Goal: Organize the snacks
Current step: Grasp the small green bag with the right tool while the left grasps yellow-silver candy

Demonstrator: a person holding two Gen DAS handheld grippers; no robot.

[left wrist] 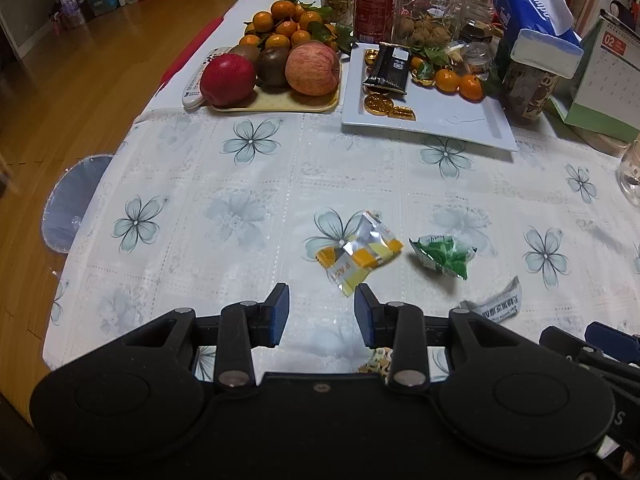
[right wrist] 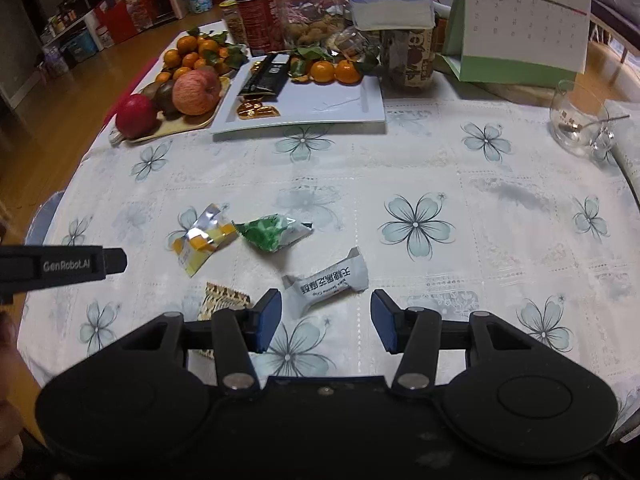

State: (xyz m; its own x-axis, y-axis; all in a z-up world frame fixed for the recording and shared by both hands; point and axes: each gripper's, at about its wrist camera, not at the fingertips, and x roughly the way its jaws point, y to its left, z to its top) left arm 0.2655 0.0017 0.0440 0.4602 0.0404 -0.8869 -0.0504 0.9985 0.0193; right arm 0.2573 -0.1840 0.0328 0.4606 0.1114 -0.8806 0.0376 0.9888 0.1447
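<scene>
Grippers hang over a lace-patterned cloth (right wrist: 460,168) printed with pale flowers: left gripper (left wrist: 322,314) and right gripper (right wrist: 326,322) both stand apart with nothing between the blue pads. Crinkled packets lie close by: a grey one (right wrist: 328,280) with Chinese print, a gold-patterned one (right wrist: 224,302), a yellow foil one (left wrist: 358,254), a green one (left wrist: 442,254). Farther off, a white rectangular tray (left wrist: 452,114) holds a black bar (left wrist: 390,68), gold coins (left wrist: 378,103) and tangerines (left wrist: 458,82).
</scene>
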